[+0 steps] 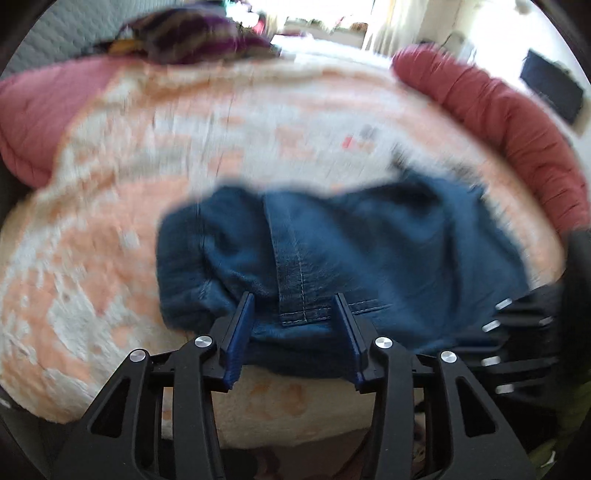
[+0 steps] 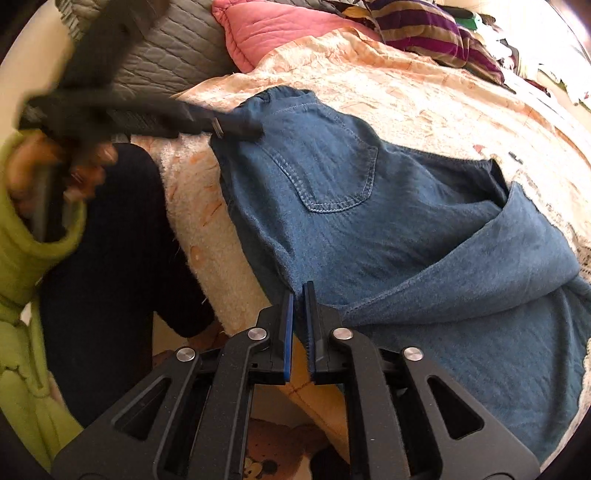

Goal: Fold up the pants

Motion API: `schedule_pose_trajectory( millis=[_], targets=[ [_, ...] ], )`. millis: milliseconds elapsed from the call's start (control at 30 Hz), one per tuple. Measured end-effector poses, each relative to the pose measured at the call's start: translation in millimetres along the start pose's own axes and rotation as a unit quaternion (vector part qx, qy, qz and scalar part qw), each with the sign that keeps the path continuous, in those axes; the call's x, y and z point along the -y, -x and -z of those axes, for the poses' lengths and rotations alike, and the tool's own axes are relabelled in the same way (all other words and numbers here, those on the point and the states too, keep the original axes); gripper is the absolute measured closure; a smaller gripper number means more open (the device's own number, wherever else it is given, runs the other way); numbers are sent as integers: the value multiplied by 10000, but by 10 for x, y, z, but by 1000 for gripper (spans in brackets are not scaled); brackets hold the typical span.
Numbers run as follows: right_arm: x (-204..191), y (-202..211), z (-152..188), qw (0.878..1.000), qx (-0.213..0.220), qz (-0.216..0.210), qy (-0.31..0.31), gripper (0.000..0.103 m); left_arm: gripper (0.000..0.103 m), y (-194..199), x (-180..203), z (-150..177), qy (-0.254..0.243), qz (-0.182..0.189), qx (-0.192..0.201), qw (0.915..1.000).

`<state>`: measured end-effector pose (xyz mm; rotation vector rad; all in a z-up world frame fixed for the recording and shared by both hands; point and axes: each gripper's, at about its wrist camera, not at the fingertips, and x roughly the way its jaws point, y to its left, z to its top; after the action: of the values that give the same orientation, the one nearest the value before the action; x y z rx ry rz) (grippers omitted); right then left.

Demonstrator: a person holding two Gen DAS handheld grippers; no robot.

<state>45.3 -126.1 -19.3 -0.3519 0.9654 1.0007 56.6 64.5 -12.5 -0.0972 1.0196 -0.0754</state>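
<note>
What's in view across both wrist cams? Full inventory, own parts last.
pants: 1, blue denim, spread on the bed's near edge, one part folded over at right
blanket: 1, peach and white, fuzzy, covering the bed
pink quilt: 1, far end of the bed
red quilt: 1, rolled along the bed's right edge in the left view
striped pillow: 1, purple and tan, far side of the bed
grey quilted panel: 1, behind the bed
left tongs: black, blue pads, open, astride the pants' edge
right tongs: black, blue pads, nearly closed, at the pants' near edge; grip unclear
person's sleeve: green
</note>
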Motion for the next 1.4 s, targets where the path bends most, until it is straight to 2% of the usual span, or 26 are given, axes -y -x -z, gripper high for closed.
schedule_pose_trajectory(
  millis=[100,200,267,367,433,533,600,733,800,833,933,1067,1233,1400],
  targets=[
    [42,77,-3,9991,60,-396,-114,91,62,-83,-75,84,85,151,-74,9998],
    [102,269,-64,9958,551,-666,-312,89,62,-70,-73,83,21,154,-60,9999],
    [129,334,-100,9952,788,-420,-399,81,62,-74,-71,99,-26,151,-33,9999],
    [193,253,-137,9953,774,69,-572,81,62,-83,-75,87,-23,167,-4,9999],
    [216,95,-159,9961,521,181,-684,78,62,-93,-72,73,-3,192,5,9998],
    [232,-201,-134,9964,-108,415,-730,77,62,-88,-81,80,10,235,20,9997],
    [203,-216,-117,9967,-106,467,-660,75,62,-91,-83,82,9,239,29,9997],
    [217,-33,-125,9964,263,279,-757,73,62,-45,-101,83,83,316,109,9994],
    [255,122,-126,9948,527,274,-830,69,58,44,-90,78,140,354,237,9990],
    [278,199,-130,9933,677,289,-889,66,54,117,-71,72,152,395,325,9986],
    [381,351,-133,9892,946,431,-1030,63,53,320,19,63,47,335,573,9978],
    [562,515,-100,9828,1163,528,-1334,60,47,509,158,22,-69,416,781,9961],
    [760,705,-80,9741,1376,916,-1546,52,46,463,421,-34,-268,694,684,9949],
    [982,822,-76,9652,1516,1019,-1870,48,46,225,759,-69,-472,1193,393,9910]
  ],
)
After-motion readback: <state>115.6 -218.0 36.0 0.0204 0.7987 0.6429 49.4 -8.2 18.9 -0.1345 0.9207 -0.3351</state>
